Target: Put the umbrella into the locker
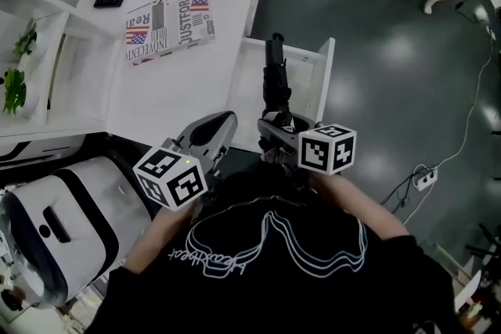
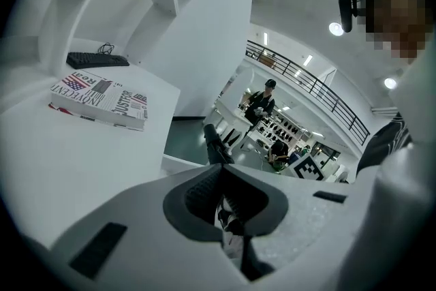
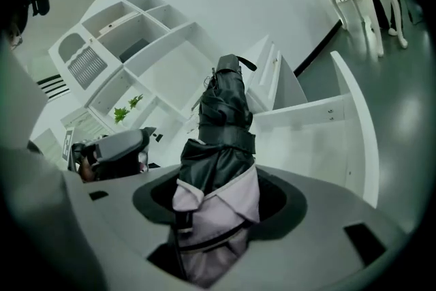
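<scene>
1. The pick-up looks done: the right gripper (image 1: pixel 275 129) has its jaws closed round the folded umbrella (image 1: pixel 275 82), clamping the pale lower folds of the cloth, with the dark strapped bundle sticking out ahead of it.
2. In the right gripper view the umbrella (image 3: pixel 228 119) fills the gap between the jaws of the right gripper (image 3: pixel 218 201), so I judge the hold firm rather than a mere pinch at the edge.
3. The left gripper (image 1: pixel 213 129) hangs just beside it, to the left. In its own view the left gripper (image 2: pixel 225 194) has its jaws drawn together with nothing between them, so it takes no part in the carrying.
4. The locker (image 1: pixel 309 62) stands open beside the desk (image 1: pixel 180 82), door swung out. From the right gripper view the umbrella's far end points toward the locker (image 3: pixel 306 126).
5. The umbrella is in the air in front of the opening, not yet inside; I can't tell how close its tip is to the edge.
6. What's left, as I see it: carry the umbrella in through the opening, lay it down, and let go. Whether the door needs shutting afterwards the task doesn't say.
</scene>
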A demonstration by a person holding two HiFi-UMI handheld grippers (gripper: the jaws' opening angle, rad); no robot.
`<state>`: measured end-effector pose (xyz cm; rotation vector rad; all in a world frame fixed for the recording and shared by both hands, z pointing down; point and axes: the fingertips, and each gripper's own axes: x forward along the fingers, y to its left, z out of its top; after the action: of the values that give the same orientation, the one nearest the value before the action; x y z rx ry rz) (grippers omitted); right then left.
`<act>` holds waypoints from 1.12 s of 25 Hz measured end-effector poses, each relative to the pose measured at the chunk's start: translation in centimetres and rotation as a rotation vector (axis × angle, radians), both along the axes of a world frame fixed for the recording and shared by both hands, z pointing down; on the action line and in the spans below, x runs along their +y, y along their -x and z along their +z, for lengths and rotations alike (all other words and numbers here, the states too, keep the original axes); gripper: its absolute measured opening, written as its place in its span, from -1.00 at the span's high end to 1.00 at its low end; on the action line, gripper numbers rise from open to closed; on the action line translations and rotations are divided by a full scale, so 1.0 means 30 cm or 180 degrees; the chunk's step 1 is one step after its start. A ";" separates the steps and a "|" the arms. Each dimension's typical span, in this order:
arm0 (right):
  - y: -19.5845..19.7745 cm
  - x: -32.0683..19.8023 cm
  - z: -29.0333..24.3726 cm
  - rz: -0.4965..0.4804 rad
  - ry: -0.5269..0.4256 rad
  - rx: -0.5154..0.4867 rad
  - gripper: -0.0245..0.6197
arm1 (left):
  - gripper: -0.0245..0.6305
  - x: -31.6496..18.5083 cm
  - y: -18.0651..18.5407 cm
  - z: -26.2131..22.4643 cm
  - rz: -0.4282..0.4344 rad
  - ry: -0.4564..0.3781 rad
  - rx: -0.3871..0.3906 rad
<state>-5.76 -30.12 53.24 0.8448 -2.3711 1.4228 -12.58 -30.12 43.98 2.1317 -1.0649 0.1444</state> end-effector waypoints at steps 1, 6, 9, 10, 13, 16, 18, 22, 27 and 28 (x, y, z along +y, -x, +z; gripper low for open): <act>0.009 -0.007 0.020 -0.0002 0.0038 0.0035 0.13 | 0.91 -0.008 0.006 0.011 -0.0003 0.0025 0.0012; 0.036 -0.034 0.121 0.0120 0.0210 0.0190 0.13 | 0.91 -0.044 0.033 0.056 0.0101 0.0160 0.0065; 0.047 -0.048 0.185 0.0230 0.0281 0.0312 0.13 | 0.91 -0.071 0.061 0.073 0.0160 0.0216 0.0106; 0.049 -0.051 0.207 0.0268 0.0303 0.0356 0.13 | 0.91 -0.079 0.070 0.079 0.0179 0.0234 0.0123; 0.057 -0.064 0.273 0.0369 0.0350 0.0510 0.13 | 0.91 -0.102 0.102 0.097 0.0226 0.0286 0.0167; 0.065 -0.075 0.332 0.0391 0.0335 0.0715 0.13 | 0.91 -0.121 0.131 0.107 0.0262 0.0317 0.0186; 0.066 -0.072 0.377 0.0389 0.0370 0.0826 0.13 | 0.91 -0.130 0.145 0.110 0.0280 0.0326 0.0192; 0.067 -0.072 0.473 0.0386 0.0508 0.0986 0.13 | 0.91 -0.144 0.170 0.128 0.0297 0.0392 0.0262; 0.055 -0.078 0.586 0.0377 0.0714 0.1183 0.13 | 0.91 -0.152 0.197 0.153 0.0368 0.0417 0.0226; 0.053 -0.078 0.604 0.0379 0.0773 0.1186 0.13 | 0.91 -0.156 0.200 0.154 0.0379 0.0409 0.0222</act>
<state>-7.36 -32.46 71.35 1.0883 -1.8609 1.4150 -18.59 -34.79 48.59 2.0686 -0.8656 0.1887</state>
